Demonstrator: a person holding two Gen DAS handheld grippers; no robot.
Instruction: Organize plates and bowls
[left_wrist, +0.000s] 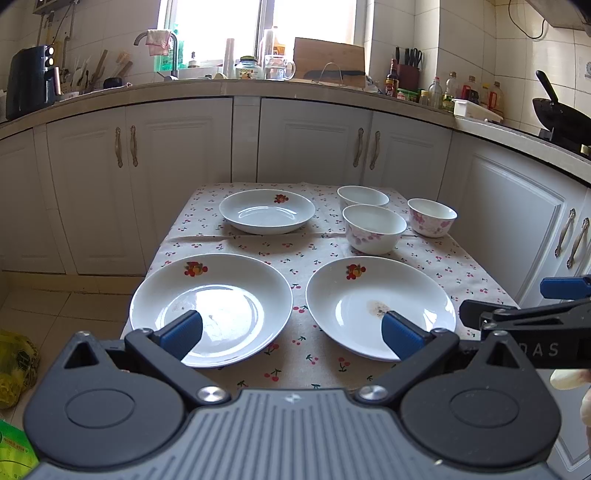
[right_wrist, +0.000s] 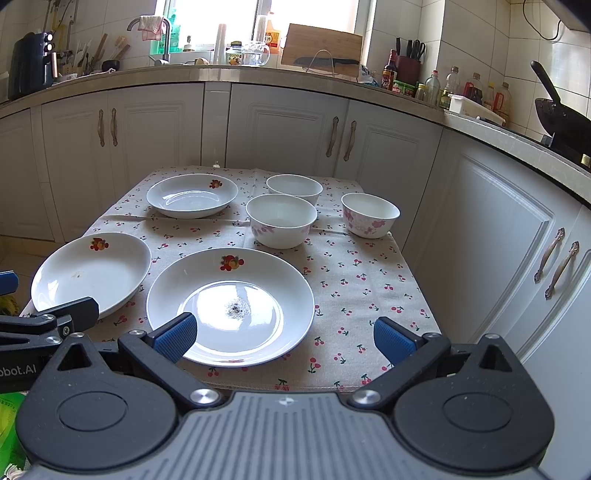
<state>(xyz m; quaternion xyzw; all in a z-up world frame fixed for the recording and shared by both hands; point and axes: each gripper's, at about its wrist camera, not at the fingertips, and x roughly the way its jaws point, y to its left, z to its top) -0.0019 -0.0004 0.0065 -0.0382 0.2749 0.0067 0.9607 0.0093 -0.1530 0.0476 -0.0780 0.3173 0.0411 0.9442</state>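
Three white plates with a fruit print and three white bowls sit on a cherry-print tablecloth (left_wrist: 295, 258). The near-left plate (left_wrist: 210, 306) (right_wrist: 92, 273) and the near-right plate (left_wrist: 380, 306) (right_wrist: 231, 302) lie side by side at the front. The far plate (left_wrist: 266, 211) (right_wrist: 192, 195) lies at the back left. A floral bowl (left_wrist: 375, 229) (right_wrist: 281, 219), a plain bowl (left_wrist: 362, 196) (right_wrist: 294, 188) and a second floral bowl (left_wrist: 432, 217) (right_wrist: 370, 214) stand at the back right. My left gripper (left_wrist: 291, 325) hovers open over the gap between the two near plates. My right gripper (right_wrist: 284, 328) is open above the near-right plate's right edge, holding nothing.
White cabinets (right_wrist: 288, 125) and a cluttered counter wrap around the table's far and right sides. A black wok (right_wrist: 557, 118) sits on the stove at the right. Green and yellow bags (left_wrist: 14, 362) lie on the floor at the left. A hand (left_wrist: 569, 380) shows at the right edge.
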